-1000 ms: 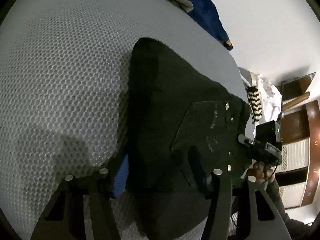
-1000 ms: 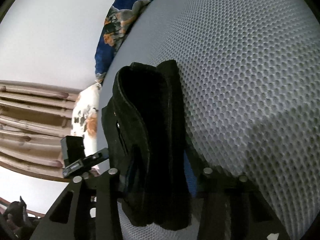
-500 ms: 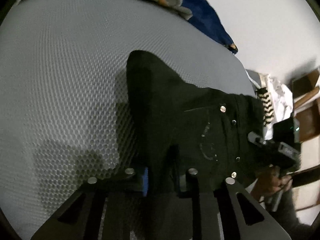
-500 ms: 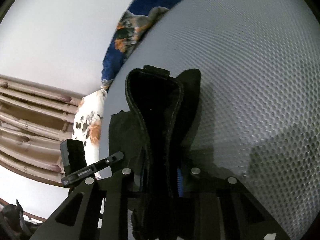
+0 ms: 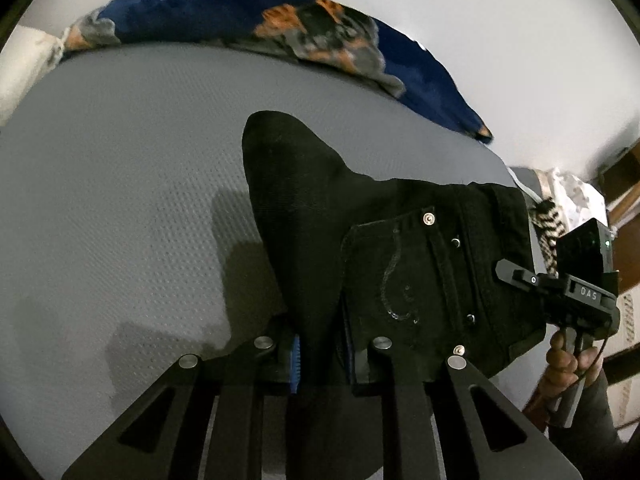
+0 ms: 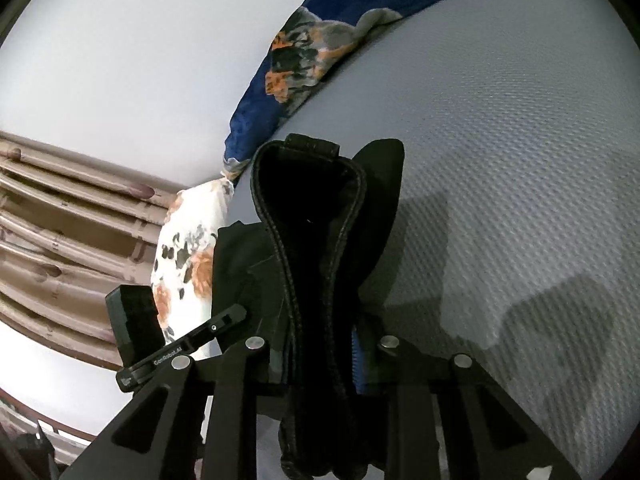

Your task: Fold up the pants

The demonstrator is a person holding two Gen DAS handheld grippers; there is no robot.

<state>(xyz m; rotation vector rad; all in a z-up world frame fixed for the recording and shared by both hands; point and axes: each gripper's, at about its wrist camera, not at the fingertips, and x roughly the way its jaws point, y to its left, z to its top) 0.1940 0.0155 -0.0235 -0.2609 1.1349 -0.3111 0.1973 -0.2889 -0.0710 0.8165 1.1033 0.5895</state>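
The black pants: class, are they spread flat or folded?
Folded and bunched. The black pants hang in layers, pinched by the left gripper and right gripper, above the grey mattress.

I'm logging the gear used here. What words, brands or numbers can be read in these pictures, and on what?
"OAS" on the right gripper's black body, seen from the left wrist view.
"GenRobot.AI" on the left gripper's black body, seen from the right wrist view; a small mark at that bar's end is too blurred to read.
The black denim pants show only pocket stitching, no lettering.
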